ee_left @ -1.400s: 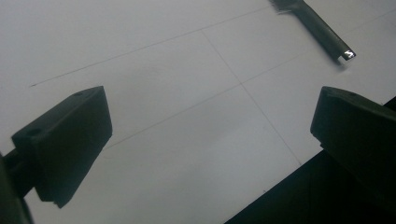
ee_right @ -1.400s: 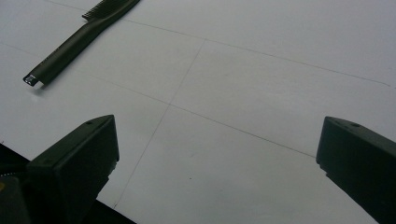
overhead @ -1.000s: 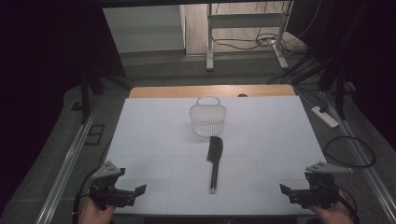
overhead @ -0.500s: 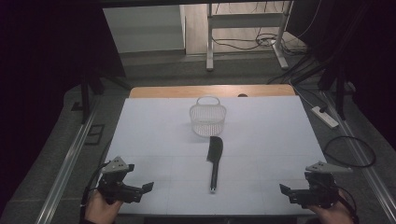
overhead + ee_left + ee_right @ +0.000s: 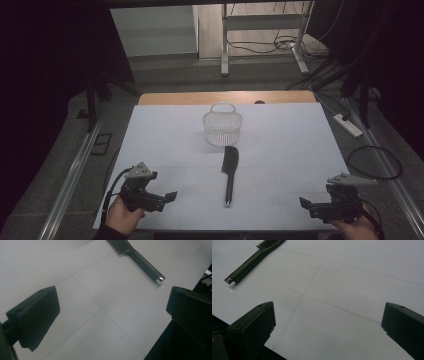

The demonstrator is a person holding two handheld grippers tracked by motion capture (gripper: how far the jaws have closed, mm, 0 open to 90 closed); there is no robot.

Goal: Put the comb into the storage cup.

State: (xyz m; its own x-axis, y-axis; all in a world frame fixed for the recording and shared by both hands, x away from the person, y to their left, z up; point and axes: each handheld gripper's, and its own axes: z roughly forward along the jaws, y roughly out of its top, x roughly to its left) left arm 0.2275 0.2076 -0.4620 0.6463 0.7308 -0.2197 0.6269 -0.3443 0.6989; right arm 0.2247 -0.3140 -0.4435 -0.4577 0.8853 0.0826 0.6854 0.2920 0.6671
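The black comb [image 5: 230, 172] lies mid-desk, handle toward the near edge, just before the white basket [image 5: 222, 127]; both jaws spread, the left gripper [image 5: 165, 197] looks to be starting its approach; next, close on the handle; right gripper [image 5: 306, 204] waits.

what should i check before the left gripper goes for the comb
1. Left gripper open: ok, its jaws stand wide apart in the left gripper view.
2. Left gripper empty: ok, bare table shows between the jaws.
3. Comb free to grasp: ok, it lies flat, handle end toward the person, nothing on it.
4. Path to the comb handle: ok, no thing lies between it and the jaws.
5. Basket out of the way: ok, it stands just beyond the comb's toothed end; whether they touch, cannot tell.
6. Right gripper apart from the comb: ok, open near the table's near right edge.
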